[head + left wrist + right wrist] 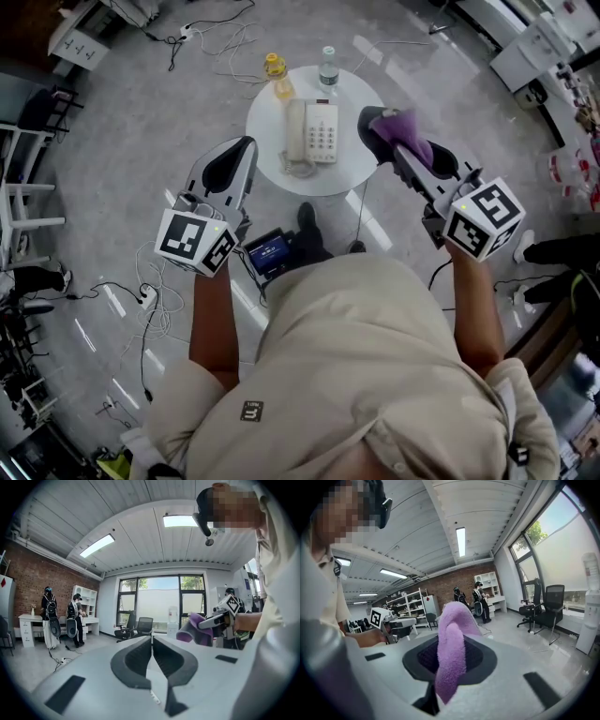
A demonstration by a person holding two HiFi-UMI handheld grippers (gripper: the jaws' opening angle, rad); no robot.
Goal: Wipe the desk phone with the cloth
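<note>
A glossy grey floor strewn with cables surrounds a small round white counter, seen from above. On the counter lies a cream corded desk phone with its handset on the left and its keypad on the right. Behind the phone stand a yellow-filled bottle and a clear water bottle.

The left tool is held at the counter's left edge with its dark jaws pressed together and nothing between them. The right tool is held at the counter's right edge and pinches a fluffy purple cloth. The cloth is folded into a hump that sticks up past the jaws. Neither tool nor cloth touches the phone.

The gripper views look level across an office. It has a brick wall, white shelving, tall windows, dark swivel chairs and two standing people in the distance.
</note>
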